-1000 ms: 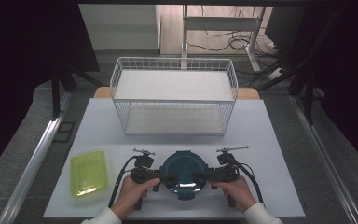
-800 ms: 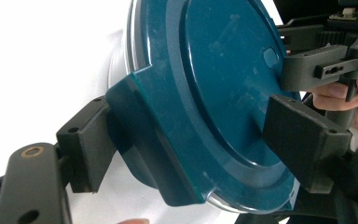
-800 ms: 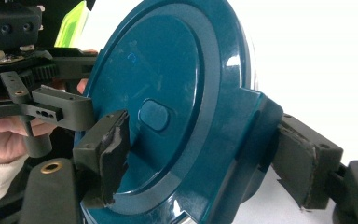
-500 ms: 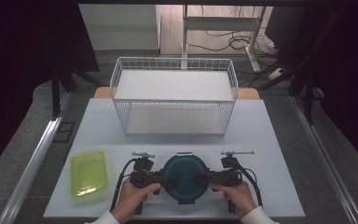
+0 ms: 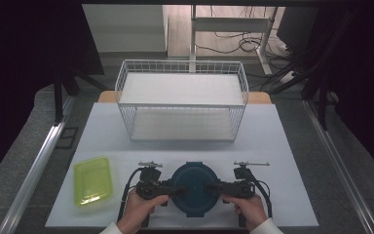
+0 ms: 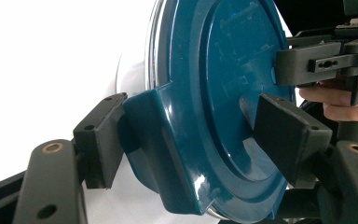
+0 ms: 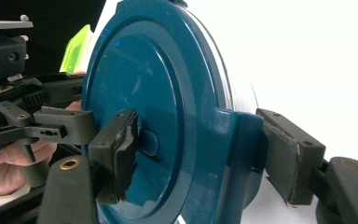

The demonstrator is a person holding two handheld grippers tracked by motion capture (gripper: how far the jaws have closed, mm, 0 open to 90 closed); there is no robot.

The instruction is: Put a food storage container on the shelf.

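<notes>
- My left gripper [image 5: 168,187] and right gripper [image 5: 222,187] have just been closing; both now pinch the blue lidded container [image 5: 193,189], one clip each.
- It sits near-centre on the table [image 5: 282,146]; I judge it ready for unclipping or lifting.

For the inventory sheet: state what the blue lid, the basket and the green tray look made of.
Lid: glossy moulded plastic by its sharp highlights and latch flaps. Basket: thin wire mesh, seemingly white-coated metal. Tray: translucent yellow-green plastic, probably; the table shows faintly through.
</notes>
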